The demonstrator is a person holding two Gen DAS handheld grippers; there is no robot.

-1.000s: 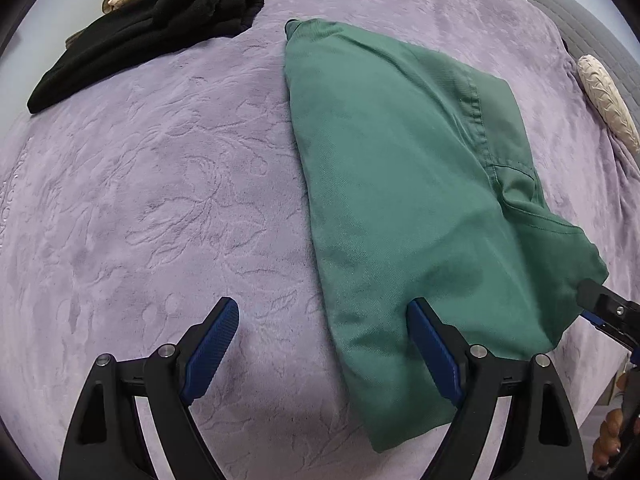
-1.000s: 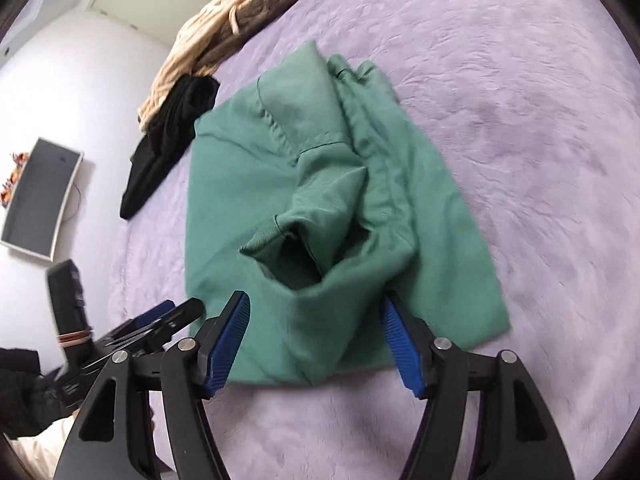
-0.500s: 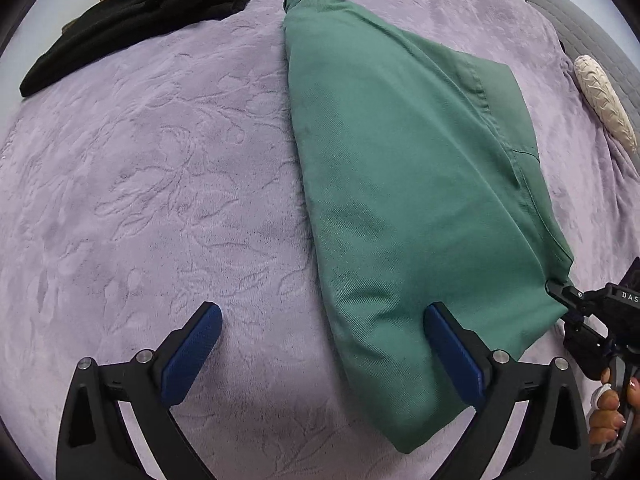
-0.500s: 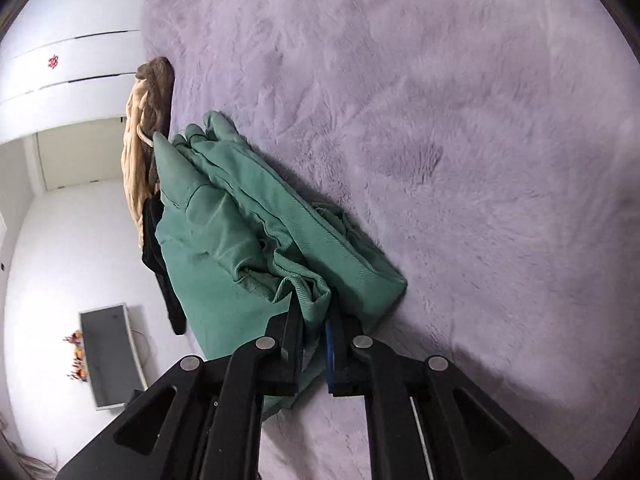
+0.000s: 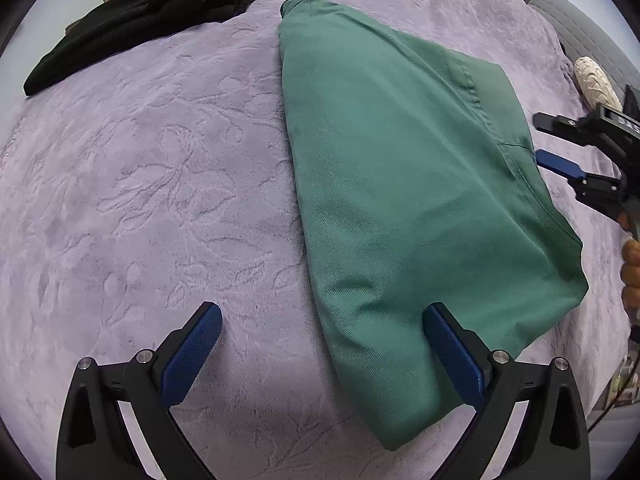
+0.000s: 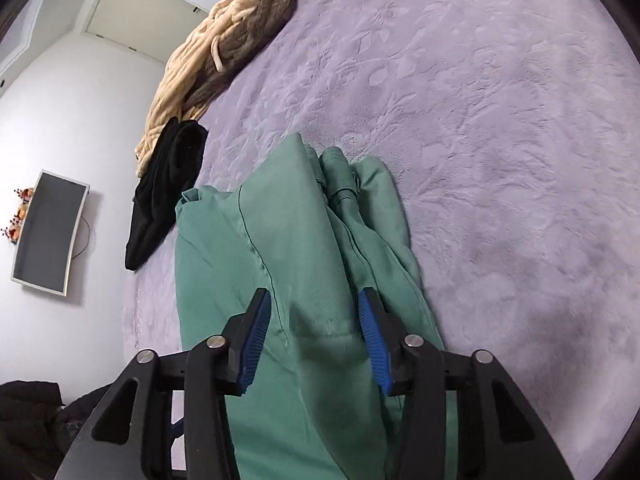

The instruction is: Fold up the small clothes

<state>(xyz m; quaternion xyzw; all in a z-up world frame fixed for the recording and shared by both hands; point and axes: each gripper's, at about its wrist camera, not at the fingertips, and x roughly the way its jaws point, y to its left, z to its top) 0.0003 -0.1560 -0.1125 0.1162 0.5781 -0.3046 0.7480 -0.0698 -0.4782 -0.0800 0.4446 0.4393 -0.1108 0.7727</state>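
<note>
While left gripper gapes empty, only rt cam shows right gripper part-open, just widened, over green garment.

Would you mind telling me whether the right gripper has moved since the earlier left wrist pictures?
Yes. The right gripper has shifted up the frame along the green garment's right edge, from its lower corner toward the cream cushion.

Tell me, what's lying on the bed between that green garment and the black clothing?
Nothing but bare purple bedspread lies between the green garment and the black clothing. The left wrist view shows that stretch most plainly.
</note>
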